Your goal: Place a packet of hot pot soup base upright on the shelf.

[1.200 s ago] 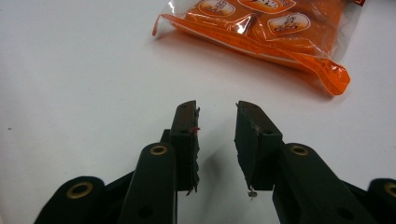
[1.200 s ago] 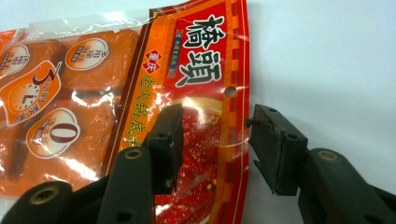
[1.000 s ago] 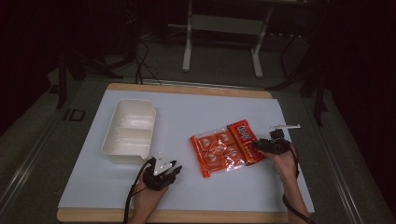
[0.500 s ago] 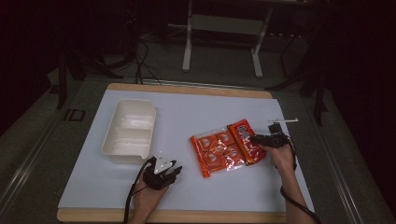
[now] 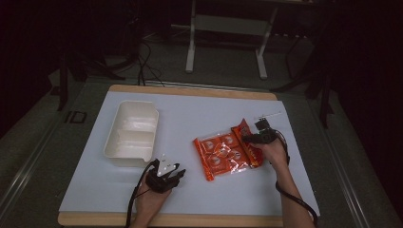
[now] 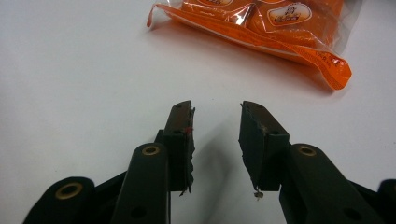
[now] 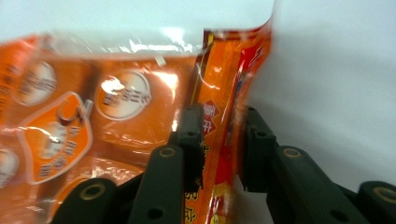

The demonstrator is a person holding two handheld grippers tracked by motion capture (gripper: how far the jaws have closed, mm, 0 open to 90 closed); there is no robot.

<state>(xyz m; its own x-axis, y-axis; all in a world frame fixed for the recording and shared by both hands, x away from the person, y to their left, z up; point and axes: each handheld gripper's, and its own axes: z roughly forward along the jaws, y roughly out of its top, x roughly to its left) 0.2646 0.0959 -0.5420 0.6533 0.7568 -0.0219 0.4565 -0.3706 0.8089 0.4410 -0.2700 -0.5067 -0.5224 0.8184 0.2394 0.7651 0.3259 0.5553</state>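
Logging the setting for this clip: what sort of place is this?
Probably a lab or studio data-collection station, not a home. A white mat on a wooden-edged table sits in a dark room; metal stand legs and loose cables lie behind, and props are sparse: snack bag, white tray.

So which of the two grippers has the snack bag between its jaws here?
The right gripper: its jaws straddle the red edge strip of the orange snack bag. The left gripper sits open on bare table, short of the bag.

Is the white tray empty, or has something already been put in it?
Empty. The high view shows the white tray with bare compartments, while the orange snack bag lies outside it on the table.
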